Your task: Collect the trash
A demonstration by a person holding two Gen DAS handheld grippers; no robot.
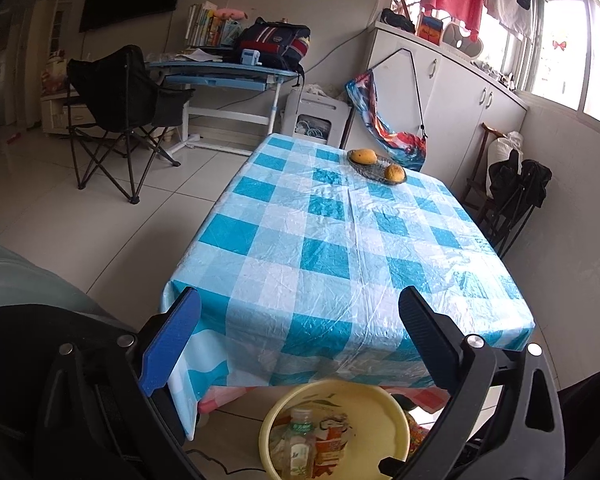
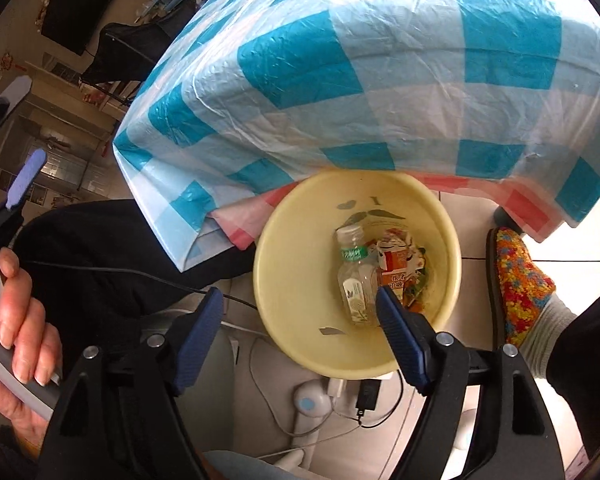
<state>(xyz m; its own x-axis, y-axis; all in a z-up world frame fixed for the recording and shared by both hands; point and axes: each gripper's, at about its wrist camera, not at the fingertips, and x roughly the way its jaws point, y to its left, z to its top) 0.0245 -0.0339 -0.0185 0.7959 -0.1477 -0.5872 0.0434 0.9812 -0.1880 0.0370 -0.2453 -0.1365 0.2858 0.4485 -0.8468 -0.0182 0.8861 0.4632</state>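
Note:
A yellow plastic basin (image 2: pixel 292 280) sits on the floor at the table's near edge. It holds a clear plastic bottle with a green band (image 2: pixel 354 276), an orange and white drink carton (image 2: pixel 394 266) and small scraps. My right gripper (image 2: pixel 300 300) is open and empty above the basin's near rim. My left gripper (image 1: pixel 300 300) is open and empty, raised in front of the table's near edge; the basin (image 1: pixel 384 416) with the bottle (image 1: pixel 298 446) shows below it.
The table wears a blue and white checked cloth (image 1: pixel 324 240). A glass dish with two mangoes (image 1: pixel 376 166) stands at its far end. A folding chair (image 1: pixel 120 112) is at left. A foot in a colourful slipper (image 2: pixel 520 284) and cables (image 2: pixel 340 412) lie by the basin.

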